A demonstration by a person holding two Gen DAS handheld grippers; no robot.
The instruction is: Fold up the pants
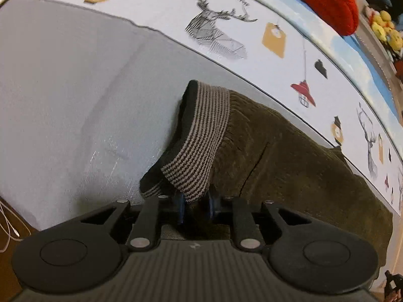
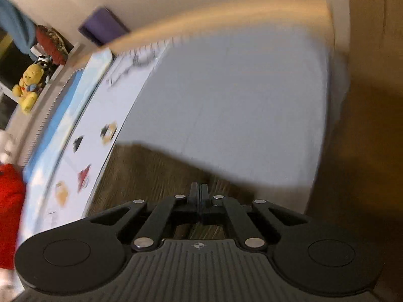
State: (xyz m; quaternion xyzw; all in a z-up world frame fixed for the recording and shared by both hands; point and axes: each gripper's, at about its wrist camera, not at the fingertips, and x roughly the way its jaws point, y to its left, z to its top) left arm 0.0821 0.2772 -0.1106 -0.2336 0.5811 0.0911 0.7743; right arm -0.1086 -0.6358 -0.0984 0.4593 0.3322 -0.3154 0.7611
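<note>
Olive corduroy pants [image 1: 277,163] lie on a grey sheet [image 1: 75,100], their striped brown-and-black rib band [image 1: 201,138] lifted toward the camera. My left gripper [image 1: 196,206] is shut on the lower edge of that band, with the cloth pinched between its blue-padded fingers. In the blurred right wrist view the pants [image 2: 151,176] show as a brown patch under my right gripper [image 2: 199,191]. Its fingers are pressed together, and I see no cloth between the tips.
A white cloth [image 1: 226,25] printed with deer and lamps borders the grey sheet, then a blue strip. A red cushion [image 1: 327,0] and yellow plush toys [image 1: 385,30] sit beyond. The right wrist view shows the grey sheet [image 2: 239,100], a yellow plush bear [image 2: 29,88] and wooden floor [image 2: 352,151].
</note>
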